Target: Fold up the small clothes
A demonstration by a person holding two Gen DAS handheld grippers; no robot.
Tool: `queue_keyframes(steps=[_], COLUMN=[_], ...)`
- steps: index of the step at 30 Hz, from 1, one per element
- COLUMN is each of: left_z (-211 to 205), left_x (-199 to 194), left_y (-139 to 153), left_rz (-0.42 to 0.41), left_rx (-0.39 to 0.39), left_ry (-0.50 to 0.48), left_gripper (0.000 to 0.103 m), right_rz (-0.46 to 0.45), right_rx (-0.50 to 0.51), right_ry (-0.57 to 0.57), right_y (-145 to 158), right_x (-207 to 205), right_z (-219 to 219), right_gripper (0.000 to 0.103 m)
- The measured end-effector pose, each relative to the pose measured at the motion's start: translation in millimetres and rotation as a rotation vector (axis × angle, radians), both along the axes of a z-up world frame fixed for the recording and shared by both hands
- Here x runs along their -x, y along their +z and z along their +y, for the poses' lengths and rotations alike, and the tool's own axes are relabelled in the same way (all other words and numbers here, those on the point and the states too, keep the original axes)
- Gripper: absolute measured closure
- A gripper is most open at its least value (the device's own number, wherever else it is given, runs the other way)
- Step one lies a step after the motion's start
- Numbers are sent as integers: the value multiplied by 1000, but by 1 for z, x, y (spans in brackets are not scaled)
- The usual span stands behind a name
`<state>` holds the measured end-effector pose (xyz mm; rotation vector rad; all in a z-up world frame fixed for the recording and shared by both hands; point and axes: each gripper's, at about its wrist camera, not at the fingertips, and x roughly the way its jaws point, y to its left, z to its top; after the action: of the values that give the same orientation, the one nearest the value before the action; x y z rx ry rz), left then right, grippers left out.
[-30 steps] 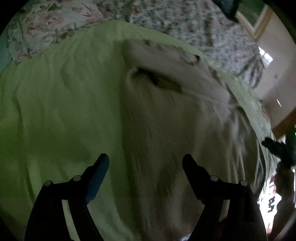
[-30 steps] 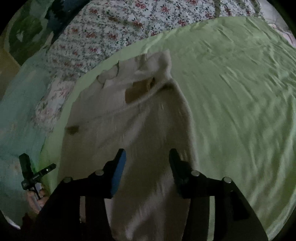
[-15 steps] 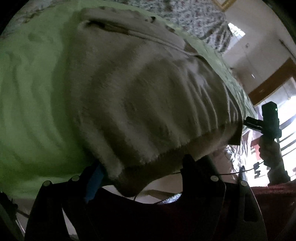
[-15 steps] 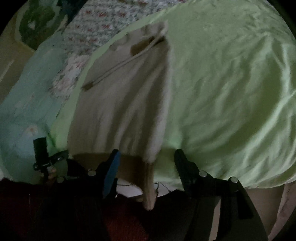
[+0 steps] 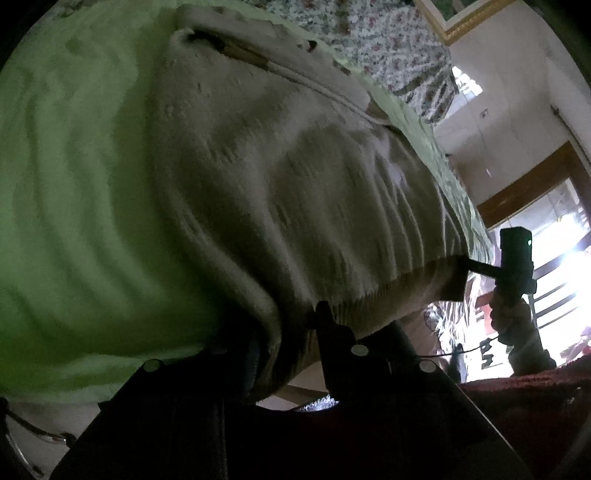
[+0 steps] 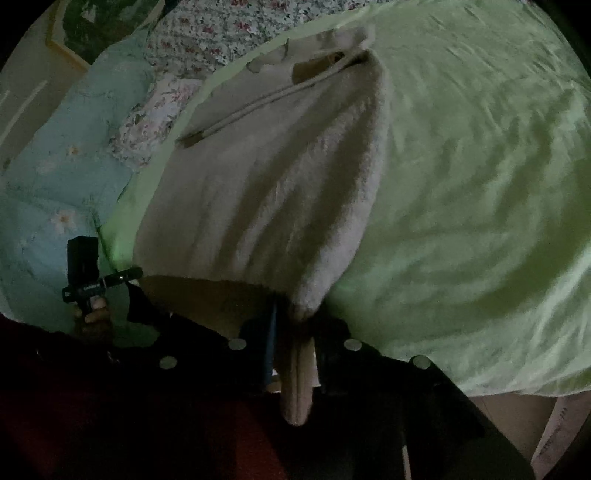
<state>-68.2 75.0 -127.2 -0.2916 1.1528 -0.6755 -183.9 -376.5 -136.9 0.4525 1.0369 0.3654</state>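
Since half a second ago: both grippers, then spread, have closed on the hem. One garment (image 5: 295, 177), beige, fleecy, flat on one green sheet (image 5: 74, 184), hem apparently overhanging. Left gripper (image 5: 286, 332) pinches the left corner; right gripper (image 6: 293, 332) pinches the right corner.

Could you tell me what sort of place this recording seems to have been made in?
Most likely a home bedroom. The beige garment lies on a bed spread with a light green sheet, floral bedding is bunched at the far end, and a gold-framed picture hangs on the wall.
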Motion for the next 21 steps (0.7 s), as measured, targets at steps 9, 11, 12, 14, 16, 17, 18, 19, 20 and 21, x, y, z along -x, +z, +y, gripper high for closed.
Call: queue_keyframes(steps=[9,11,12,14,16,17,18,19,20,21], left_z=[-14,-13,-12,-9,-6,-4,-4,-2,-2,-2], left_x=[0,1,2,5,8,9,9,10,11,12], left_y=[-3,-1,0,3,8,10,12,18,23,28], left_rz=[-18,-28,-33,-47,-63,-69,-73,-82,-94,-106], left_rx=[-32,-27,-23,-12,-11,-8,-7,2,11,15], left_ry=[-45,-46,-44,-36,-24,-17,-13,-4,-2,1], left_gripper=[85,88,89,90,91,92,92,92,93,93], right_rz=[13,-5,-11,-37,-71,-86,-98,-106,-122,-134], right_rx=[-35,-26,-32,-71,-124,-143,-157,-168,-190,-202], right_ry=[6,12,13,9,-2,-8,-13,-17,-21,-22], right_y=[-4,0,1,6,10,13,15,16,20,23], right_x=[2,3,3,6,9,11,11,11,11,11], right_z=[-3,1,1,0,-6,-8,-9,-9,-11,-11], right_gripper=[83,90,91,92,94,94,94,94,94,94])
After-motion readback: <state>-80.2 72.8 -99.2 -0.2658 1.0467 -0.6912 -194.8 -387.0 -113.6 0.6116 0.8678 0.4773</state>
